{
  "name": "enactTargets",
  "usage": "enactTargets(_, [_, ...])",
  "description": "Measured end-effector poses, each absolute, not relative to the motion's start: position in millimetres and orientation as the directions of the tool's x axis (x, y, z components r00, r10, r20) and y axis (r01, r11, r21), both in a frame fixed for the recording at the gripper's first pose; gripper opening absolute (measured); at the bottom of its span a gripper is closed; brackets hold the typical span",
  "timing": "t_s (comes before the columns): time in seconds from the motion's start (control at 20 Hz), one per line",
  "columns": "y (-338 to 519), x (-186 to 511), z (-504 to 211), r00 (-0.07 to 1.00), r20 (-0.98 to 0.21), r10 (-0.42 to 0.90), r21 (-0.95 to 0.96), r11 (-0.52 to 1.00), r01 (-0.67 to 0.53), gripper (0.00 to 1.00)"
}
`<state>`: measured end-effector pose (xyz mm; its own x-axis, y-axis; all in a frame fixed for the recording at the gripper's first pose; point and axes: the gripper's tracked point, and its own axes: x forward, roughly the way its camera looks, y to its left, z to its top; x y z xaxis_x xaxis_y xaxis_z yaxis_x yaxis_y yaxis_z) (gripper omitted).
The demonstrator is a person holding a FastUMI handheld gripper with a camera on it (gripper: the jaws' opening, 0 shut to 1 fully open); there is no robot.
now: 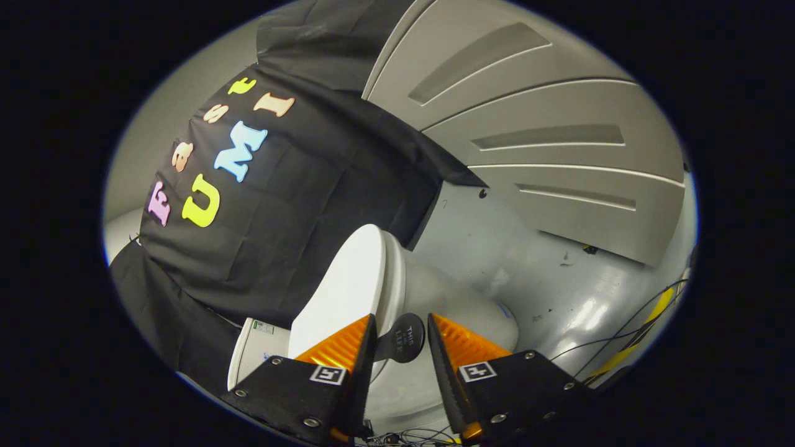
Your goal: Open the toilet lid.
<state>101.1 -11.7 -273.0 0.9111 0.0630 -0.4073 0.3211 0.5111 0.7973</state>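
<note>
A white toilet stands against the black cloth wall, appearing tilted in my rolled gripper view. Its lid [348, 285] lies down on the seat and bowl [453, 304]. A round black lifting tab [405, 338] sticks out from the lid's front edge. My gripper [402, 324] is right at the tab, which sits between the two fingers. The fingers stand apart, and a thin gap shows beside the tab on one side. The white tank [254, 347] shows beyond the lid.
Grey glossy floor [534, 273] spreads beyond the bowl. A grey panelled door [559, 136] stands past it. Black and yellow cables [633, 335] trail over the floor beside the toilet, with more wires [404, 437] under the fingers.
</note>
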Motion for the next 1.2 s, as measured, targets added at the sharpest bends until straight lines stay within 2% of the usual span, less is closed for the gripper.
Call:
enactTargets(0.15, [-16.6,103.1,-271.4,0.913,-0.4,0.077,0.805,0.506,0.31,0.34])
enactTargets(0.3, [-18.5,101.7,-264.2,0.922,-0.376,0.087,0.835,0.463,0.297,0.22])
enactTargets(0.35, [-19.0,103.9,-262.8,0.923,-0.375,0.09,0.841,0.452,0.298,0.14])
enactTargets(0.55, [-18.3,100.3,-262.9,0.92,-0.38,0.098,0.857,0.413,0.31,0.02])
enactTargets(0.8, [-14.2,106.7,-246.1,0.883,-0.464,0.076,0.764,0.538,0.356,0.0])
enactTargets(1.0, [-17.0,103.1,-214.2,0.888,-0.457,0.038,0.761,0.533,0.369,0.0])
enactTargets(1.2, [-8.4,108.6,-178.1,0.892,-0.452,0.01,0.715,0.601,0.356,0.0])
